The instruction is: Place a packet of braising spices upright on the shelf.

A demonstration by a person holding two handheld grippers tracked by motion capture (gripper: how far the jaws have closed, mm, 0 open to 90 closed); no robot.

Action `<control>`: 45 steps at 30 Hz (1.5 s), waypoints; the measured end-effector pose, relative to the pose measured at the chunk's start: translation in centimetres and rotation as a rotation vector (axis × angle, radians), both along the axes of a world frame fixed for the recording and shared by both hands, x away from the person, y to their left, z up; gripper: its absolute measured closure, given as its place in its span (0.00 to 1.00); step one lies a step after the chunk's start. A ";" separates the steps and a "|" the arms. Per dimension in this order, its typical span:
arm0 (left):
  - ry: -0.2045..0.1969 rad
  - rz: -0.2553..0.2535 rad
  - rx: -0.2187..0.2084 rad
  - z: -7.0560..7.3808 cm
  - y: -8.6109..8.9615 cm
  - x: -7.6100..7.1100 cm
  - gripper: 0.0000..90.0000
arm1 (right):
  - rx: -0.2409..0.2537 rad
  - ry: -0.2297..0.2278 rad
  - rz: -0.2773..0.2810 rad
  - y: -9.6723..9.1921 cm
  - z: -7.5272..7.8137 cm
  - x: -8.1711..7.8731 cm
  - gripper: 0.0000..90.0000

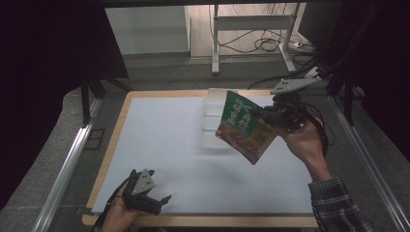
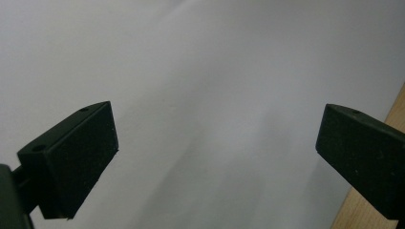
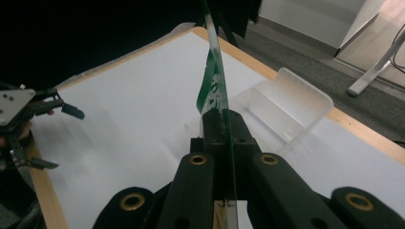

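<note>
- I am clamping my right gripper [image 1: 265, 114] on a flat green food packet with printed lettering and a picture of a dish [image 1: 245, 126], its 2 black jaws pressed together on the packet's right edge.
- In the right gripper view I am seeing that packet [image 3: 213, 81] edge-on, rising upright from between the jaws.
- The packet is hanging in the air, tilted, above the far right part of the white sheet covering the wooden-edged table [image 1: 159, 140].
- It is sitting partly in front of a clear, frosted plastic container with open compartments [image 1: 212, 113], which is resting on the sheet near the table's far edge; the right gripper view shows this container [image 3: 286, 102] just beyond the packet.
- My left gripper [image 1: 162, 199] is resting low at the near left corner of the table, jaws spread wide apart and gripping nothing.
- In the left gripper view, its 2 black pads [image 2: 76, 157] are framing bare white sheet, with a strip of wooden table edge [image 2: 382, 191] at the right.
</note>
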State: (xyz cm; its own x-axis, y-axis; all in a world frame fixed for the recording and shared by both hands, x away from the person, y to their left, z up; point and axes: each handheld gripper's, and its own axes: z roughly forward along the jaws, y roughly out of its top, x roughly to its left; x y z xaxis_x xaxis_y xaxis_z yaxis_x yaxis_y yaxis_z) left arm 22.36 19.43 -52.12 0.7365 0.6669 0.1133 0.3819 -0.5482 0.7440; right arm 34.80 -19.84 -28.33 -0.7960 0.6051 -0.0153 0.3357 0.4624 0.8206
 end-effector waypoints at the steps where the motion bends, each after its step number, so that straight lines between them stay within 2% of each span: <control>1: 0.000 0.001 -0.002 0.0 0.0 0.0 0.00 | -0.001 -0.002 0.001 0.2 0.2 0.3 0.99; 10: 0.003 -0.001 -0.004 0.0 0.0 0.0 0.00 | 0.016 -0.007 -0.001 1.7 1.4 2.4 0.99; 12: 0.005 -0.001 -0.005 0.0 0.0 0.0 0.00 | 0.023 -0.006 -0.002 2.2 1.7 3.4 0.99; 14: 0.005 -0.001 -0.005 0.0 0.0 0.0 0.00 | 0.024 -0.006 -0.001 2.3 1.8 3.6 0.99; 15: 0.005 -0.001 -0.004 0.0 0.0 0.0 0.00 | 0.030 -0.009 0.002 2.7 1.9 4.3 0.99; 22: 0.003 -0.002 -0.008 0.1 0.0 0.0 0.00 | 0.038 -0.011 0.005 4.0 2.3 6.4 0.99; 30: 0.017 0.000 -0.038 0.3 0.1 0.0 0.00 | 0.035 -0.021 -0.005 5.1 2.1 8.6 0.99; 32: 0.020 0.001 -0.046 0.3 0.1 0.0 0.00 | 0.026 -0.029 -0.012 5.5 2.0 9.7 0.99; 38: 0.020 0.006 -0.057 0.4 0.3 0.0 0.00 | 0.023 -0.042 -0.036 6.1 1.6 11.9 0.99; 45: 0.023 0.006 -0.053 0.4 0.3 0.0 0.00 | 0.024 -0.065 -0.045 6.5 1.0 13.6 0.99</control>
